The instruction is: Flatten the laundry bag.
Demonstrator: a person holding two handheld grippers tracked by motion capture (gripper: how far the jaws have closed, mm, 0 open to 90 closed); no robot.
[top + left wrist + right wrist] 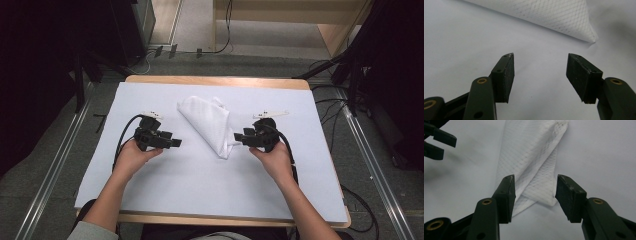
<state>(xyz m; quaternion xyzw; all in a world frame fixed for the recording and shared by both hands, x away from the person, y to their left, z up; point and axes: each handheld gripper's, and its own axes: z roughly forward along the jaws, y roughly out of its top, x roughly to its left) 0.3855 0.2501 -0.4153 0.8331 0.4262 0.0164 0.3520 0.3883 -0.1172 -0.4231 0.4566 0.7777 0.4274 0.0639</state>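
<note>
With both jaws spread, the right gripper [534, 195] should pinch the folded white cloth's [210, 125] near corner cleanly, while the left gripper [172, 142] waits beside it on the worktop [200, 185].

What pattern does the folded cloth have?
The white cloth has a fine diamond grid weave, clearest in the right gripper view.

Cloth cropped, jaws partly covering it

The white cloth [549, 15] ran off the left gripper view's top edge; the right gripper [535, 195] hid part of its near corner.

Black grippers [159, 136], brass-ringed screws, possibly grey sleeve [92, 231].
</note>
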